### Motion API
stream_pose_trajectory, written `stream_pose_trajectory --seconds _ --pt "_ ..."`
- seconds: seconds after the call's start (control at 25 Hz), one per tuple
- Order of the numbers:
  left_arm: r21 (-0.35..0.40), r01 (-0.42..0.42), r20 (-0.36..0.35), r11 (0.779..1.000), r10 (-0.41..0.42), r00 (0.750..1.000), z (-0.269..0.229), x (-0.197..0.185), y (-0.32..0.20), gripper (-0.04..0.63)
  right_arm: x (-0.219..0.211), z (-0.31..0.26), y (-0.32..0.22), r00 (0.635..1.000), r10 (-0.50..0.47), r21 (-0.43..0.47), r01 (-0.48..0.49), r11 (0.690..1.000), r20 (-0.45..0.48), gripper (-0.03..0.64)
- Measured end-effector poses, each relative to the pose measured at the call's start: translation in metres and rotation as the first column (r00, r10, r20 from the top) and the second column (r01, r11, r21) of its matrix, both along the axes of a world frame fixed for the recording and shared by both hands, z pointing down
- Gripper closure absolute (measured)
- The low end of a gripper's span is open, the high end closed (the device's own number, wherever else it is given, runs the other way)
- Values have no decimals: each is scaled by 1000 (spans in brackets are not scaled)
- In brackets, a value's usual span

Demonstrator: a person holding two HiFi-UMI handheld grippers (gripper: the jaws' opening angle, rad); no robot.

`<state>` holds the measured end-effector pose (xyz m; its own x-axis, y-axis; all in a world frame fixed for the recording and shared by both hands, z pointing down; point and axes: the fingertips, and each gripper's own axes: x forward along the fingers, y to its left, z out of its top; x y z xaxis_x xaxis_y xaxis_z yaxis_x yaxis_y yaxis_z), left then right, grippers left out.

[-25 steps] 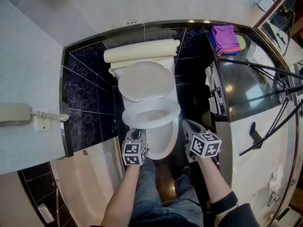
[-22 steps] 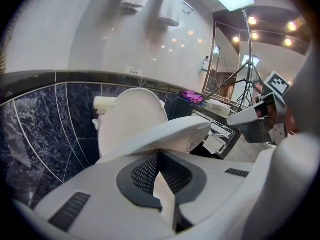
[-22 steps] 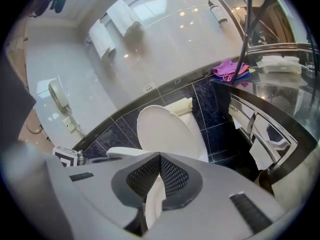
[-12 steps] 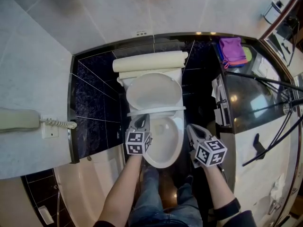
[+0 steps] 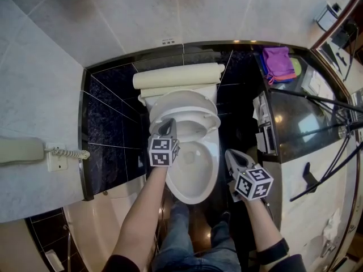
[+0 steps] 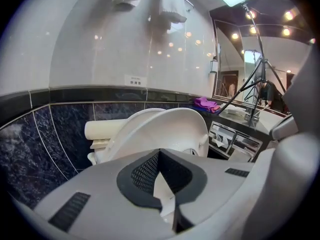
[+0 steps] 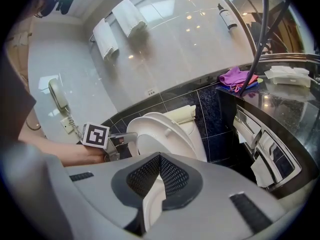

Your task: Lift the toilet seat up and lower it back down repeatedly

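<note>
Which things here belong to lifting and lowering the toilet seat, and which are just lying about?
Job: toilet seat, toilet bowl, left gripper at the seat's edge, right gripper beside the bowl.
Lying about: wall phone, purple cloth, towels, tripod.

The person wears blue jeans [image 5: 187, 243] and dark sleeves [image 5: 271, 246]; the pale grey left gripper [image 5: 168, 128] and right gripper [image 5: 232, 155] each bear a white cube [image 5: 163, 151] of black square markers and black mesh-textured pads [image 6: 146, 172] lining the jaws.
</note>
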<state>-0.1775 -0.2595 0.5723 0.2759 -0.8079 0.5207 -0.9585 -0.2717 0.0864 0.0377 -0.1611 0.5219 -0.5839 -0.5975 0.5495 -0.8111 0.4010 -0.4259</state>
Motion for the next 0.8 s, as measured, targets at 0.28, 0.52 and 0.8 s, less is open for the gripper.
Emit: stream_pose_trajectory --seconds 0.28,0.52,0.8 --pt "-36 -18 47 999 20 999 6 -9 -35 597 -3 0 -5 1000 2 4 -2 1000 -2 601" --pt "-20 -25 48 999 26 999 -2 -8 -29 597 -7 -1 -10 1000 2 7 -2 1000 3 601" --pt "-23 -14 50 1000 15 999 -26 -2 7 597 -5 -21 0 1000 -18 22 17 1000 12 601"
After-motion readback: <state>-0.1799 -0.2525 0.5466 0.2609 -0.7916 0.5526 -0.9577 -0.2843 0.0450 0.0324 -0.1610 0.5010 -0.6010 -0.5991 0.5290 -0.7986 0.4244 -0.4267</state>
